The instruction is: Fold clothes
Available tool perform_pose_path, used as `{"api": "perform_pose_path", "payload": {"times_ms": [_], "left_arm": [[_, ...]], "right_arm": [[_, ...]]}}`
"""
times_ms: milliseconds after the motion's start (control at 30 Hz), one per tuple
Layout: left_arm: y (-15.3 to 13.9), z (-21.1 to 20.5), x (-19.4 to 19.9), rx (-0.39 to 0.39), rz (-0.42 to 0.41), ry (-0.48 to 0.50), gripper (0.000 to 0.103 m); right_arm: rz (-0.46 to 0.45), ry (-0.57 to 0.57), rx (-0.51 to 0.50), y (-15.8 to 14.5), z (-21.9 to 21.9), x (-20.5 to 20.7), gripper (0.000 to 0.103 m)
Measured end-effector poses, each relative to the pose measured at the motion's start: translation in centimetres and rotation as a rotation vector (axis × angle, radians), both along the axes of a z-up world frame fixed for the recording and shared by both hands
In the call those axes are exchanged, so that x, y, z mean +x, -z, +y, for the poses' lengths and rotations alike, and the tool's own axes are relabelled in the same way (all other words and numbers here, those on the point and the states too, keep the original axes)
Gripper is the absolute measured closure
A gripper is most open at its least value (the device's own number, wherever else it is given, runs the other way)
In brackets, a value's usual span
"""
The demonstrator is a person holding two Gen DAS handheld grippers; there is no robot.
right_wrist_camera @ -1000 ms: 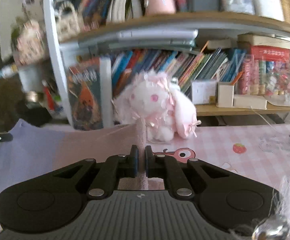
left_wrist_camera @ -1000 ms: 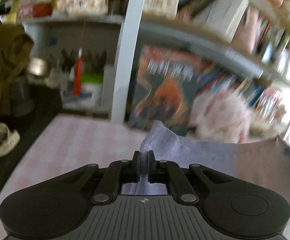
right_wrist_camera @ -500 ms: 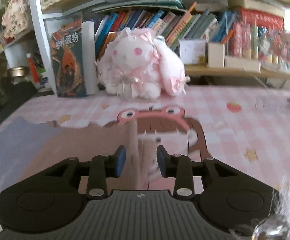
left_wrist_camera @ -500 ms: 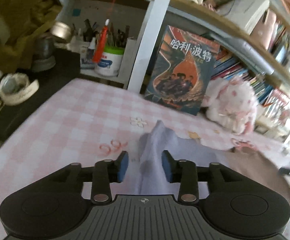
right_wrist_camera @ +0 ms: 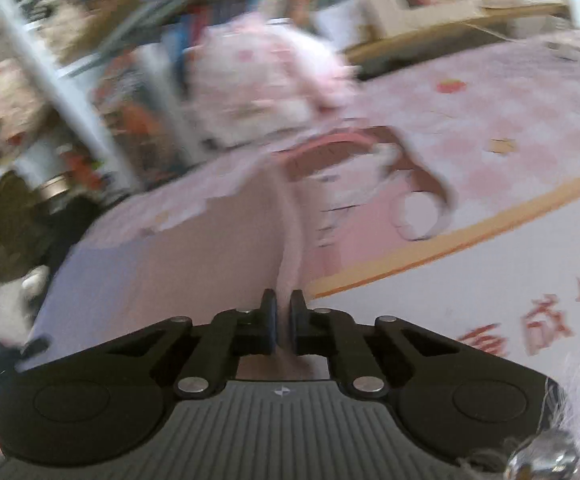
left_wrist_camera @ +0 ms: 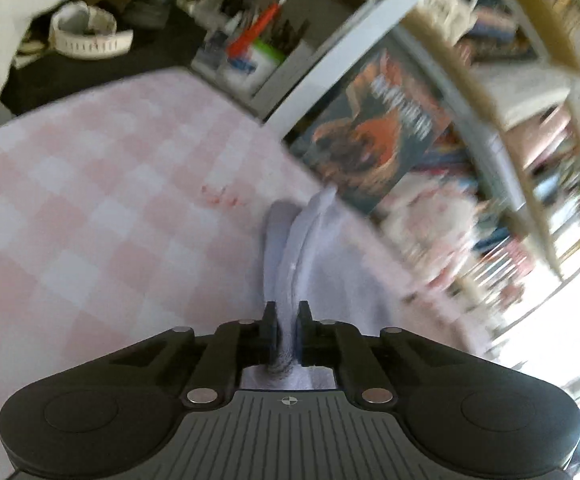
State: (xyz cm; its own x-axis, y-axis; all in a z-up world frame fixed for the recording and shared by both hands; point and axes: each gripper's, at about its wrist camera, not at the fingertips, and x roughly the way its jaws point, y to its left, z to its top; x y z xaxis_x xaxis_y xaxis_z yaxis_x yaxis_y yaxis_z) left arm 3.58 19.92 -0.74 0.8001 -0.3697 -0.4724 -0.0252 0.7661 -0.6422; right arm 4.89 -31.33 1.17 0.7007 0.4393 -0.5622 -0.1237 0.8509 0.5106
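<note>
Both views heavily motion-blurred; detail limited.

Left gripper (left_wrist_camera: 286, 330): jaws drawn narrow, pinching a bunched ridge of the garment (left_wrist_camera: 305, 248), pale lavender at this end. The cloth runs forward from between the fingers and spreads off to the gripper's right over the pink-checked worktop (left_wrist_camera: 90, 200). Bare checked surface lies to the gripper's left.

Right gripper (right_wrist_camera: 284, 322): jaws likewise narrow, clamped on an edge of the same garment (right_wrist_camera: 194, 248), here shading from lavender to dusty pink. From the fingers a fold line rises straight ahead; the broad panel lies to the gripper's left, apparently flat. Ahead and slightly right, a cartoon figure printed on the worktop shows uncovered. A pink plush toy (right_wrist_camera: 266, 80) sits farther ahead against the bookshelf (right_wrist_camera: 50, 72).

Progress, as a judgement: the piece looks spread out and gripped at two edge points, one per gripper. No stacked layers or compact bundle can be made out, so folding seems at an early stage. Still to do: carry the held edge over, lay it down, release, make further folds. Whether any fold already exists cannot be told through the blur.
</note>
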Motion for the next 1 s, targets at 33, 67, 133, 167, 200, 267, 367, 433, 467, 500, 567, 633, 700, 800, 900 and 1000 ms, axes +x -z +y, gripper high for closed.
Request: {"api": "perform_pose_path", "payload": {"times_ms": [33,67,133,167,200,267,367,433,467,500,567,633,700,800,900,1000], "left_arm": [[-0.5,0.3,-0.5,-0.005,-0.016,-0.006,0.097],[-0.9,0.7,-0.9,-0.008,-0.028,-0.013,0.097],[-0.7,0.9,-1.0,0.026,0.001,-0.021,0.097],[-0.5,1.0,-0.9,0.042,0.016,-0.022,0.097],[-0.2,1.1,-0.9,0.050,0.026,-0.022,0.097],[0.2,1.4,-0.9,0.056,0.038,-0.023,0.095],[1.0,2.1,-1.2,0.035,0.067,-0.061,0.088],[1.1,2.8,-2.0,0.007,0.059,-0.085,0.086],[1.0,2.9,-2.5,0.004,0.054,-0.091,0.084],[0.7,3.0,-3.1,0.011,0.047,-0.090,0.083],[0.4,3.0,-4.6,0.026,0.040,-0.090,0.069],[0.4,2.9,-6.2,0.003,0.038,-0.088,0.058],[0.8,2.8,-7.4,-0.059,0.037,-0.082,0.053],[1.8,2.4,-7.9,-0.177,0.046,-0.083,0.051],[3.0,2.0,-7.5,-0.311,0.071,-0.105,0.051],[3.8,1.5,-6.9,-0.385,0.084,-0.146,0.051]], "right_arm": [[-0.005,-0.021,0.013,-0.4,0.2,-0.4,0.097],[-0.010,-0.040,0.026,-0.7,0.5,-0.9,0.097],[-0.001,-0.035,0.007,-0.5,0.9,-1.3,0.097],[0.009,-0.033,-0.003,-0.3,1.1,-1.4,0.097],[0.019,-0.032,-0.013,0.0,1.2,-1.6,0.097],[0.017,-0.015,-0.018,0.5,1.3,-2.0,0.097],[0.007,0.007,-0.006,1.0,1.0,-2.2,0.094],[0.005,0.023,-0.012,1.1,0.8,-2.5,0.091],[0.001,0.027,-0.023,1.0,0.7,-2.7,0.088],[-0.003,0.030,-0.033,1.0,0.7,-3.0,0.087],[-0.010,0.030,-0.047,0.9,0.5,-3.6,0.086],[-0.017,0.022,-0.056,0.9,0.4,-4.2,0.086],[-0.018,0.015,-0.060,1.0,0.3,-4.5,0.086],[-0.001,0.025,-0.033,1.6,0.2,-4.5,0.086],[0.012,0.028,-0.005,1.8,0.1,-4.6,0.090],[0.012,0.021,-0.015,1.7,0.3,-4.8,0.090]]}}
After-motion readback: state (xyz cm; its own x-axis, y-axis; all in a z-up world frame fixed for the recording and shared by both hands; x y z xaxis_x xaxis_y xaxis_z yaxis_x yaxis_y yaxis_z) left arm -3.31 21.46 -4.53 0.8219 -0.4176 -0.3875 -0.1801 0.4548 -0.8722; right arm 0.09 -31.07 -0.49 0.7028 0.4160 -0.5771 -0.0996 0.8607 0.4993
